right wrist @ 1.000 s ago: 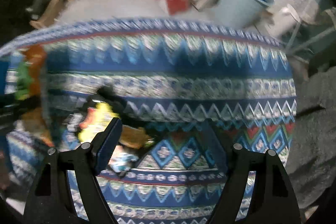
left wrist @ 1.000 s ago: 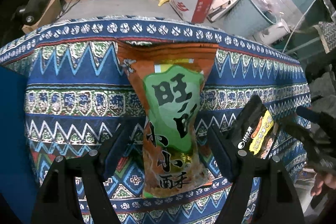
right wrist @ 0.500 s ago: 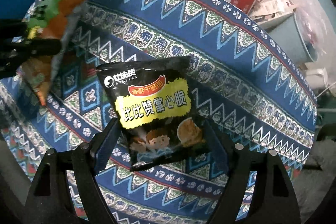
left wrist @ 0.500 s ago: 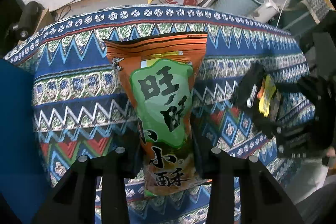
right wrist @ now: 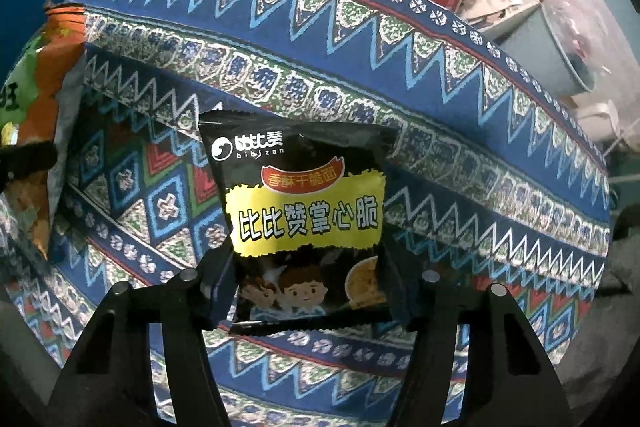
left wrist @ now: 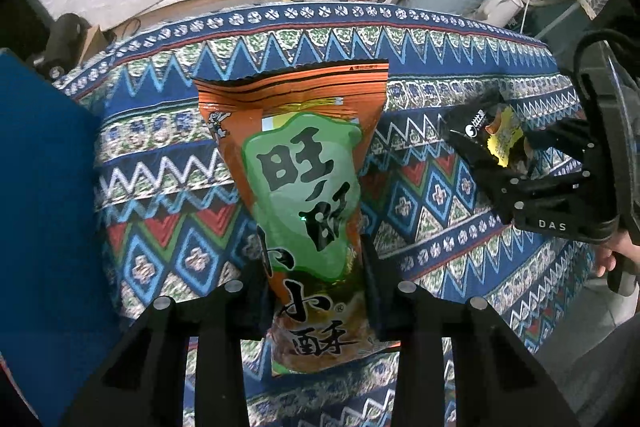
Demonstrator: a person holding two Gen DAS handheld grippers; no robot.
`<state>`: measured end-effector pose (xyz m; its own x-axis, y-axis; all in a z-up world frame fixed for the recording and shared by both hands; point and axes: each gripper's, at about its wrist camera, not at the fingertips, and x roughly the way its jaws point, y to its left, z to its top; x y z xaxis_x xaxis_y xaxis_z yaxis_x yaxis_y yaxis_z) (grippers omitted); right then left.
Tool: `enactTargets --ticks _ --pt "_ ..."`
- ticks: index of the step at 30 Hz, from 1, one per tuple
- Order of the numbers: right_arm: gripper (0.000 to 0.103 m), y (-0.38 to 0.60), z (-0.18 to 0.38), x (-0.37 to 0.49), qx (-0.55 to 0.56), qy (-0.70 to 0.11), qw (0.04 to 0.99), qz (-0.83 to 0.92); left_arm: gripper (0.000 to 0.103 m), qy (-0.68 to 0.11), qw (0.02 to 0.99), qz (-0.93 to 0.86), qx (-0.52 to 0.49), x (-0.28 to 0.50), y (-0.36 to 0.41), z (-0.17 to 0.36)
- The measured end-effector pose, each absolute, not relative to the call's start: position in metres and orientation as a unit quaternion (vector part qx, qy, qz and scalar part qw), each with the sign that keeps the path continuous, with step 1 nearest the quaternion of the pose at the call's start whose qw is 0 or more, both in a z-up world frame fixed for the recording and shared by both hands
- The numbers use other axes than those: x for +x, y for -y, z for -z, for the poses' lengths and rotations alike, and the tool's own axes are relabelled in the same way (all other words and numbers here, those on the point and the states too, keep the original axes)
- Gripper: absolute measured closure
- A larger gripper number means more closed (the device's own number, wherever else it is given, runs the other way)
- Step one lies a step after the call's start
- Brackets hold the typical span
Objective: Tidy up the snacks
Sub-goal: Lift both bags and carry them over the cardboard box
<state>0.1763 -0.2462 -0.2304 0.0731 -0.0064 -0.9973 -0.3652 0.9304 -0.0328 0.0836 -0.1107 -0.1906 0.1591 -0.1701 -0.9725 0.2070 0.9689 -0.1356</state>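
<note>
The counter (left wrist: 460, 39) is the largest thing here; a cloth with blue, green and red zigzag bands covers it fully. At the left edge of the left wrist view there is a flat blue panel (left wrist: 44, 195); I cannot tell what it is.

Next in size is the orange and green snack bag (left wrist: 304, 183). The left claw (left wrist: 314, 291) is closed on its lower part, one finger on each side, and the bag stands out forward from the claw, above the cloth. Its large black characters read 旺旺 on the green field and 小小酥 lower down.

The smaller black snack packet (right wrist: 308, 219) is held in the same way by the right claw (right wrist: 314, 291), which is pressed against both its lower edges. The packet seems lifted a little from the cloth, but this is not sure. On it I read "bibizan" under a white logo, 香酥干脆面 on the red banner, and 比比赞掌心脆 on the yellow label; below are cartoon children.

In my judgement the task is in its early or middle part: both snacks are picked up, but none is put away. No box or tray for them is clearly visible, so the placing is what remains.
</note>
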Motion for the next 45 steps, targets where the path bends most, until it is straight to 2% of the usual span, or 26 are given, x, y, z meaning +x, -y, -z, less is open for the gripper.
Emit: enactTargets --ticks 13,19,35,45 --pt "0.042 0.206 0.172 0.148 -0.106 -0.635 0.758 -0.105 0.067 -0.603 0.788 0.122 0.015 0.054 0.074 0.144" --pt "0.042 0.176 0.139 0.147 -0.098 -0.613 0.775 -0.120 0.067 -0.564 0.817 0.114 0.034 0.042 0.057 0.115" --pt "0.042 0.107 0.078 0.157 -0.042 -0.561 0.809 -0.173 0.067 -0.505 0.855 0.112 -0.023 0.013 -0.016 0.054" --pt "0.042 0.045 0.058 0.159 -0.040 -0.543 0.808 -0.225 0.067 -0.503 0.861 0.071 -0.034 0.005 -0.059 0.057"
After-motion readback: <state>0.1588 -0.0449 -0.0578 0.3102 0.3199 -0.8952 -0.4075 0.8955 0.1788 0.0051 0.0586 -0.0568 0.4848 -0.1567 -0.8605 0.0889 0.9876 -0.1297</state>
